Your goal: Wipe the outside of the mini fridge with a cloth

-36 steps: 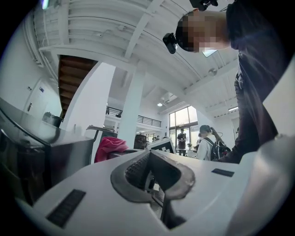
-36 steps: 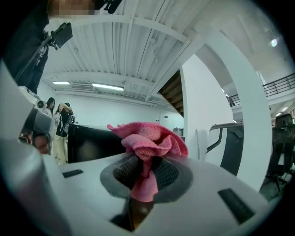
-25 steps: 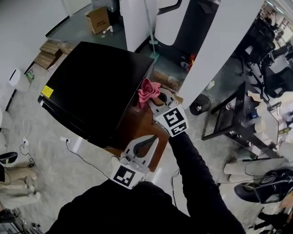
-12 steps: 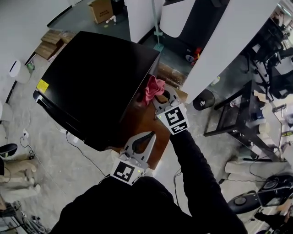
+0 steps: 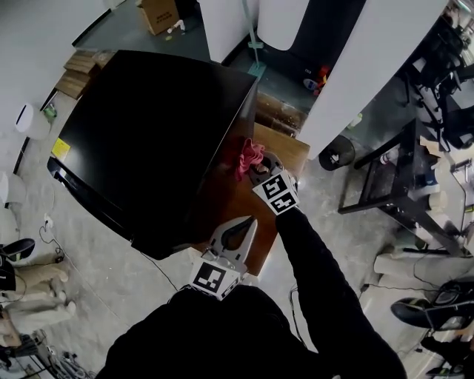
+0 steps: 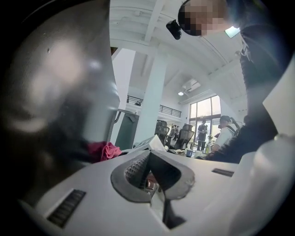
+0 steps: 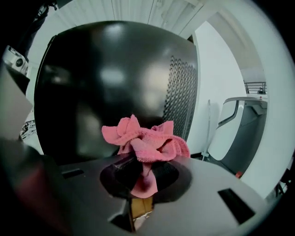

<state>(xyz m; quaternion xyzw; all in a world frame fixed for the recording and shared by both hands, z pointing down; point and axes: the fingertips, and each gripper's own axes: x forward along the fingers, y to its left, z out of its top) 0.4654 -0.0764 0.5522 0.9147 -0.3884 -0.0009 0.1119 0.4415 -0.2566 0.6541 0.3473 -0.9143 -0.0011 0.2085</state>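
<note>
The black mini fridge (image 5: 148,126) stands on a low wooden stand (image 5: 285,148), seen from above in the head view. My right gripper (image 5: 255,169) is shut on a crumpled pink cloth (image 5: 248,157) and holds it against the fridge's right side, below the top edge. In the right gripper view the cloth (image 7: 145,140) bunches out of the right gripper (image 7: 145,168) in front of the glossy black side (image 7: 106,83) and the rear grille (image 7: 182,92). My left gripper (image 5: 241,226) is shut with nothing in it, near the fridge's front right corner. The left gripper (image 6: 150,159) points up along the fridge side (image 6: 55,92).
A white pillar (image 5: 370,66) rises right of the fridge, with a black bin (image 5: 337,158) at its foot. A black desk frame (image 5: 400,185) stands further right. A cardboard box (image 5: 159,13) sits on the floor behind, and wooden boards (image 5: 78,70) lie at the left.
My right gripper has carried the pink cloth from the fridge's top edge a little down its right side. The left gripper has stayed shut in much the same place.
</note>
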